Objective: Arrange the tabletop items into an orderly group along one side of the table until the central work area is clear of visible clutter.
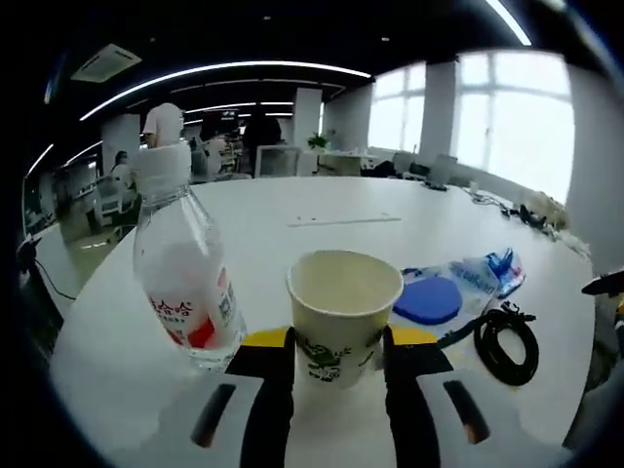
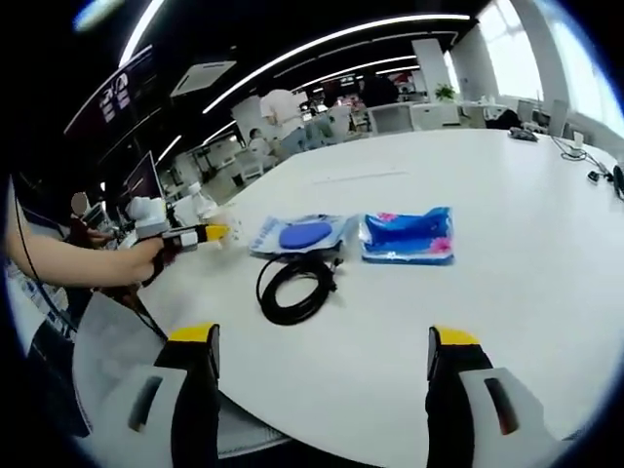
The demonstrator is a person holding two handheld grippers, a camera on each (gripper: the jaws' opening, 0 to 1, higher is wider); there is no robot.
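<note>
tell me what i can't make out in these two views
- Paper cup, left gripper view: its base is hidden between the left gripper jaws.
- Water bottle, left gripper view: label print too small to read.
- Clear packet with a blue disc: contents blurred behind glare.
- Blue packet, right gripper view: printing too small to read.
- Black cable: its ends are lost in the coil.

The counter (image 2: 507, 292) is white, the coiled cable (image 2: 295, 288) black, and the packet (image 2: 408, 236) blue with pink corners. The cream cup (image 1: 343, 312) has a green print; the clear bottle (image 1: 185, 283) wears a red-and-white label.
</note>
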